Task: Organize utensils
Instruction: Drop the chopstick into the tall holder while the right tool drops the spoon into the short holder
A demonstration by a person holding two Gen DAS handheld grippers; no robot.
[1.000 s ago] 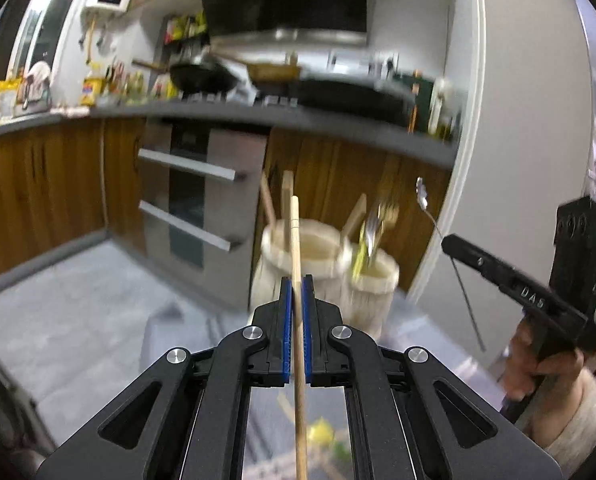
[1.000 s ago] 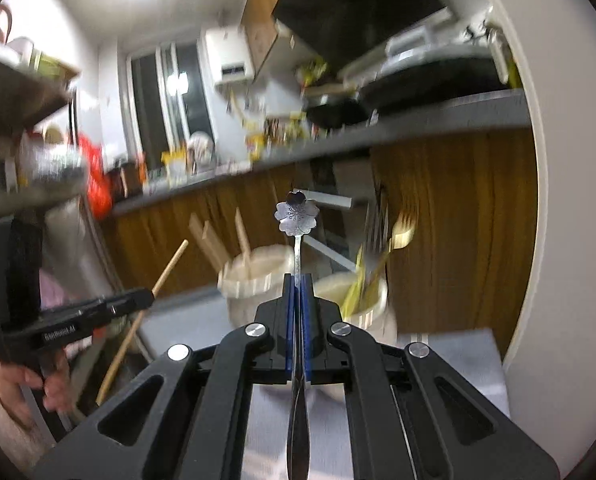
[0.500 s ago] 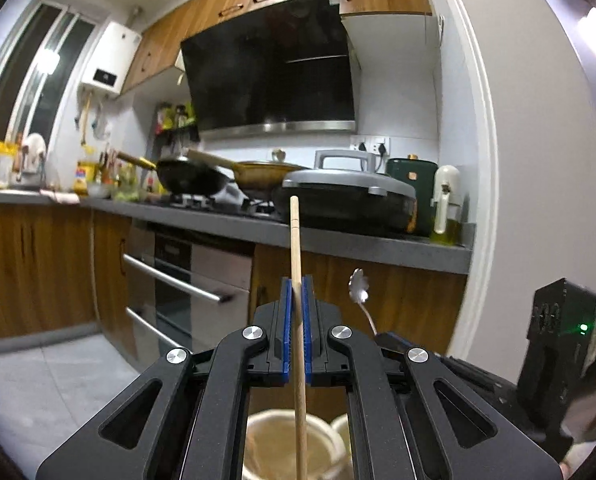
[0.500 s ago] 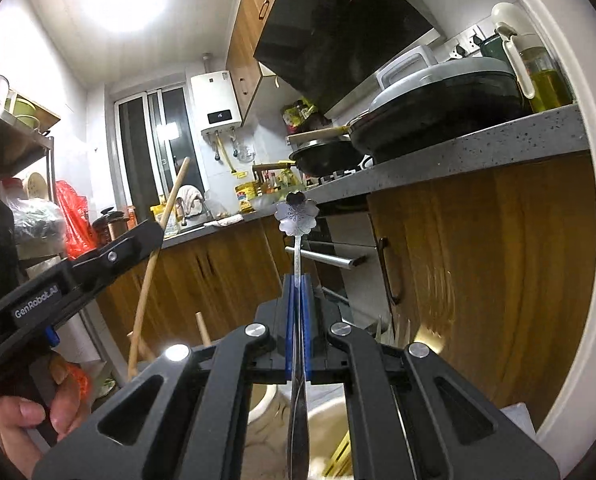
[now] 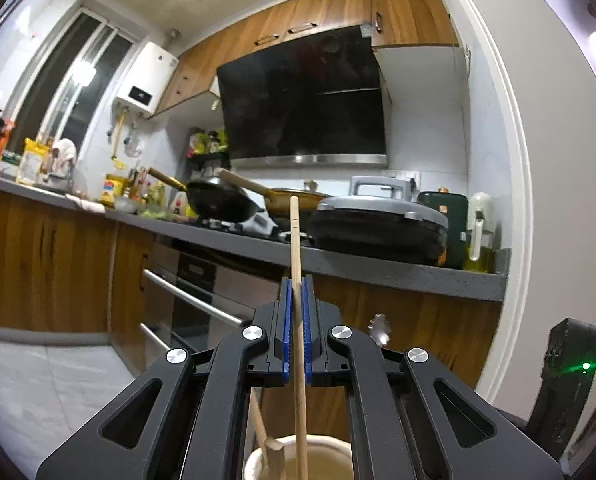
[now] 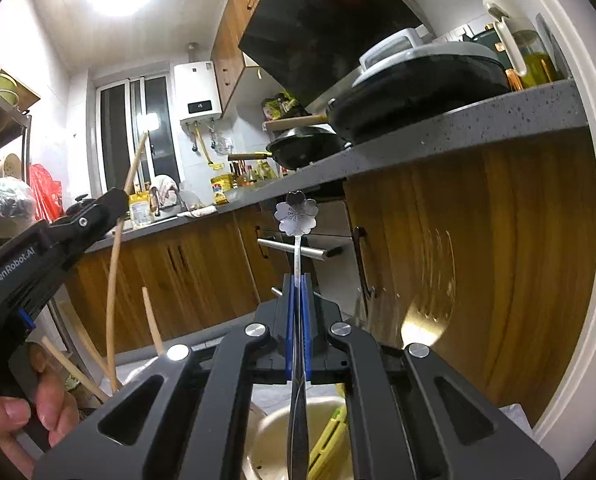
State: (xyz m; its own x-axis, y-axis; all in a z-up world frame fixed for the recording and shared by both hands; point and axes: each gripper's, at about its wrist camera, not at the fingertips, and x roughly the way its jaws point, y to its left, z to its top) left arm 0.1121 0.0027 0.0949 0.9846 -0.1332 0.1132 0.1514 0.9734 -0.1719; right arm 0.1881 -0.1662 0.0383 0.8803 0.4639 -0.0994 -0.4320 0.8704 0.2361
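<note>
Left wrist view: a wooden chopstick (image 5: 296, 264) is clamped upright in the left gripper (image 5: 296, 322), its lower end over the cream holder (image 5: 258, 456). A flower-ended spoon (image 6: 297, 216) is gripped by the right gripper (image 6: 297, 320) above the second holder (image 6: 274, 440). If either is released off-centre, the rim could be struck or neighbouring utensils knocked.

Left claw (image 5: 296, 292) tight around wooden chopstick (image 5: 298, 312) above cream holder (image 5: 330, 450).

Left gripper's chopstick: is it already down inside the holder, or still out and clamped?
Clamped, partly in. The left gripper is shut on the wooden chopstick, held upright; its lower end dips behind the rim of the cream holder below.
</note>
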